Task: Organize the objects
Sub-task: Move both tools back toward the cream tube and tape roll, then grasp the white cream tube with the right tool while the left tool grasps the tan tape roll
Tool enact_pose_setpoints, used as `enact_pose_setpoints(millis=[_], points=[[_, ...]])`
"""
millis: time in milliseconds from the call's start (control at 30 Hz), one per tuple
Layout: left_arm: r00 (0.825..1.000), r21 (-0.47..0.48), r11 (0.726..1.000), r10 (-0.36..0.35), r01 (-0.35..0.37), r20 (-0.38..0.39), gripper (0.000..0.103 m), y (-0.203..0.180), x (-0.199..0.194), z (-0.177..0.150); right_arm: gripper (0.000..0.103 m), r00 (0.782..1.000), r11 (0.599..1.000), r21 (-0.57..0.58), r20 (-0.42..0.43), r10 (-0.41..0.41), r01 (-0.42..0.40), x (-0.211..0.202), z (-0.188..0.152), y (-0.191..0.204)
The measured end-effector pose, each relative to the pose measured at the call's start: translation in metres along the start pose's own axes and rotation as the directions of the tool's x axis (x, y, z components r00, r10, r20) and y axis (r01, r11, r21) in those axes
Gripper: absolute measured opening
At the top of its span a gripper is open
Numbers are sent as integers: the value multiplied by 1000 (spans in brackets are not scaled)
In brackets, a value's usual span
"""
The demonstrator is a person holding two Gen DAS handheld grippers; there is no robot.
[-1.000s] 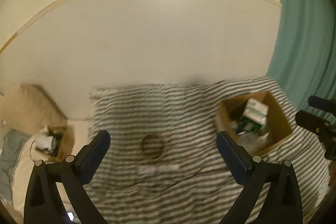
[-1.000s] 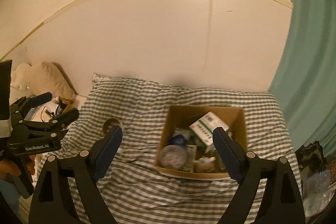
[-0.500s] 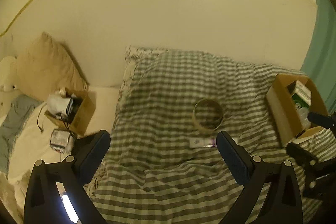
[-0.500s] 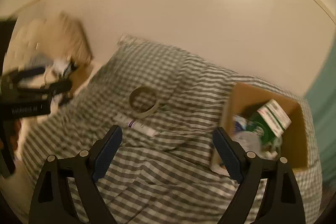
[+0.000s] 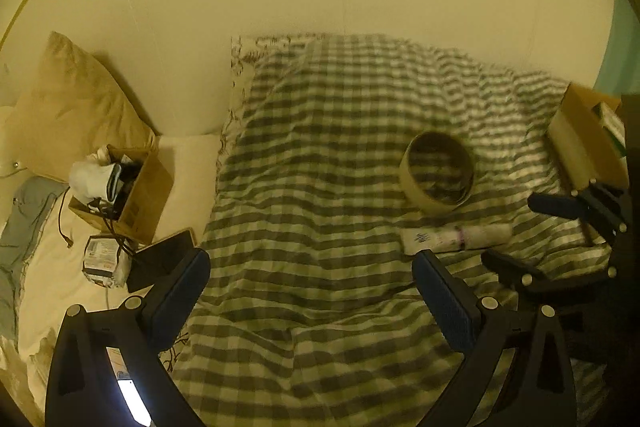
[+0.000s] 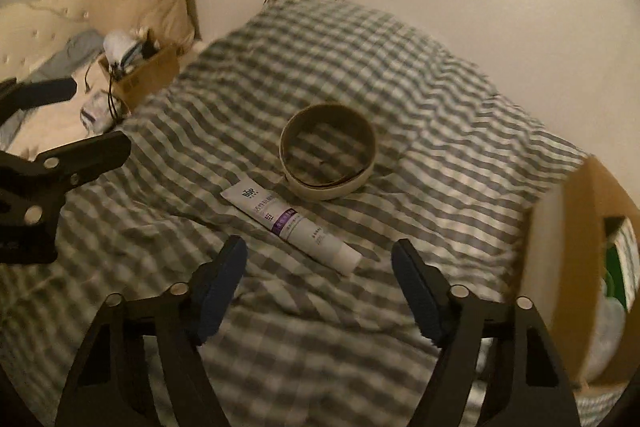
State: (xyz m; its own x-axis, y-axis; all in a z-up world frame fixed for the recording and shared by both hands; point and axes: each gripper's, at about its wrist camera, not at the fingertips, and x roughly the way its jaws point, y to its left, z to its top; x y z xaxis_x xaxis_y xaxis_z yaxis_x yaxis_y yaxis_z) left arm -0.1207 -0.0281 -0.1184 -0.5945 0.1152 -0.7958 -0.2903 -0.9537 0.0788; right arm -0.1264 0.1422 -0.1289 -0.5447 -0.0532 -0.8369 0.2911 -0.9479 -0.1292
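The right gripper hangs low over the checked bedspread with its jaws wide apart and empty, lined up on the white tube that lies flat just in front of it, likely the next thing to go into the cardboard box at its right. The tape ring sits just beyond the tube. The left gripper, jaws also apart and empty, is held well off to the side, probably to keep clear.

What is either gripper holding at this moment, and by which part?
Nothing. The left gripper and right gripper are both open and empty; the tube and tape ring lie untouched on the checked blanket.
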Motion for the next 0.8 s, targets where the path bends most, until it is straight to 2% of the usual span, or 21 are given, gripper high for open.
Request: enact_pose_setpoints(millis=[67, 133, 200, 300, 367, 433, 533, 633, 800], points=[[1000, -6, 1000, -20, 19, -24, 103, 2, 10, 0, 67, 1000, 1000, -14, -19, 8, -9, 15, 4, 2], [996, -38, 998, -59, 56, -60, 103, 8, 22, 0, 58, 999, 999, -23, -41, 35, -36, 30, 7, 3], [994, -66, 995, -78, 73, -76, 103, 11, 29, 0, 58, 996, 997, -37, -69, 63, -66, 43, 7, 7], [991, -99, 991, -101, 92, -93, 103, 15, 39, -1, 57, 994, 996, -55, -90, 59, -64, 61, 6, 10], [989, -103, 990, -106, 95, -103, 103, 14, 43, -2, 47, 993, 997, -30, -92, 73, -76, 66, 6, 7], [989, -100, 991, -103, 92, -110, 103, 12, 45, -2, 30, 993, 996, 2, -78, 84, -84, 64, 5, 5], [990, -86, 993, -87, 78, -109, 103, 10, 43, -1, 23, 995, 997, 20, -68, 78, -77, 55, -1, 11], [993, -78, 995, -73, 66, -96, 103, 9, 37, -1, 21, 995, 996, 45, -63, 80, -77, 41, -8, 15], [995, -70, 996, -60, 55, -77, 103, 3, 23, -1, 20, 995, 983, 157, -3, 97, -96, -1, -20, 2]])
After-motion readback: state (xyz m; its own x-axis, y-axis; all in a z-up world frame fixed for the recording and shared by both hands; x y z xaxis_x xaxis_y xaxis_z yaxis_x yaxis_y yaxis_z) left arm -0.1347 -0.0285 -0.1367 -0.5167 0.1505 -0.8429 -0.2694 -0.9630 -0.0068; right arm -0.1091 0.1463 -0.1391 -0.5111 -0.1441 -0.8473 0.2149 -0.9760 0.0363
